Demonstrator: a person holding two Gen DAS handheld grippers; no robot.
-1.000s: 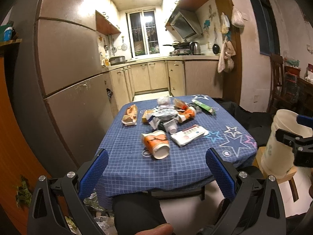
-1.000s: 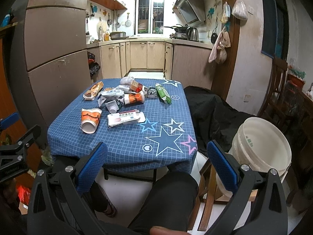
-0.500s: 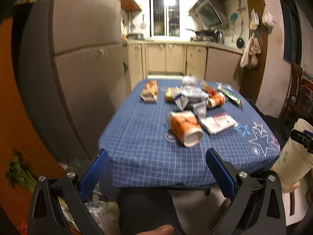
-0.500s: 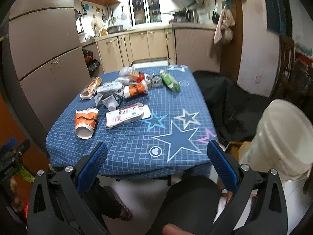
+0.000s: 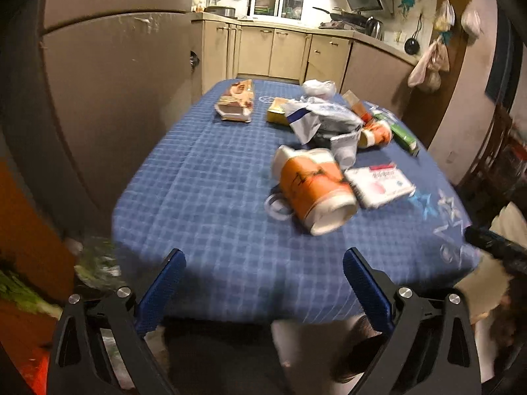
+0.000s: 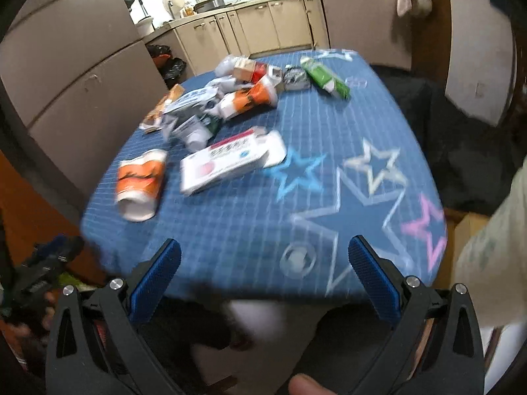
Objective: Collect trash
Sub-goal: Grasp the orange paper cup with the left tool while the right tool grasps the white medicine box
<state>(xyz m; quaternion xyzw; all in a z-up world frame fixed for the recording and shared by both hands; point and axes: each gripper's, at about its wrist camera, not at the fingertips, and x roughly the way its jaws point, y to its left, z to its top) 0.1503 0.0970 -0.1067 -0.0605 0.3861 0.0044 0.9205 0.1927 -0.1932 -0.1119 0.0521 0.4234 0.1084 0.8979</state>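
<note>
1. Starting at the left, you hold the left gripper (image 5: 263, 266) at the near edge of the table (image 5: 204, 197) with its jaws spread wide and nothing between them.
2. Look to 1 o'clock in the left wrist view: the orange paper cup (image 5: 314, 191) lies on its side, open mouth toward you, the nearest piece of trash. Pinch it hard across the mouth and I judge the thin wall will crumple or the cup will roll away.
3. Touching the cup's right side lies the white medicine box (image 5: 378, 184); a careless sweep at the cup would likely shove the box along the cloth.
4. At 12 o'clock, further back, the crumpled wrappers (image 5: 322, 115) sit heaped with a second orange cup (image 5: 375, 135), a snack bag (image 5: 235, 102) to their left and a green packet (image 5: 403, 135) to their right. Grab into the heap and you may lift several loosely and drop some.
5. Moving right, your right gripper (image 6: 265, 260) also has its jaws spread and empty, hovering over the near table edge.
6. At 3 o'clock in the right wrist view the pale bucket (image 6: 490, 256) sits just beside the table; both views are motion-blurred, so a fast swing could clip it.
</note>
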